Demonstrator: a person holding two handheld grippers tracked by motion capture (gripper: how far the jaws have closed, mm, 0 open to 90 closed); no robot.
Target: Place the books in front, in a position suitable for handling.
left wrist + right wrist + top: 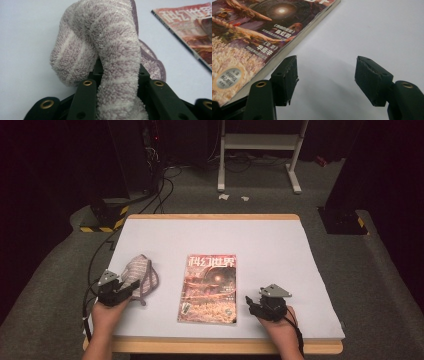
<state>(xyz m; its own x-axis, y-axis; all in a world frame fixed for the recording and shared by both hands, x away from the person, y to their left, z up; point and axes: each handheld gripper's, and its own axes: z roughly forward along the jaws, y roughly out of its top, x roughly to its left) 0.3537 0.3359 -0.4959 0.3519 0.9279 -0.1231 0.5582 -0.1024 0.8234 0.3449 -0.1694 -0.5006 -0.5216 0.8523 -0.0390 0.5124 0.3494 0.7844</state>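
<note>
The left gripper [117, 100] has its jaws clamped on a fold of the striped towel [100, 42], which lies bunched at the near left of the surface [280, 245]. The right gripper [325, 80] stands with jaws apart and holding nothing, just beside the magazine [209, 289]. By my judgement 1 grasp is made; lifting or spreading the towel remains. Around the pale, wood-edged surface lie grey carpet, cables and a white stand [260, 150].

**Bright desk, dark room**

Light from above makes the white desk [215, 235] bright, while the floor and far room stay dark. Under the right claw [325, 75] lies a soft grey shadow. Close up, the nearest claw parts look blurry.
</note>
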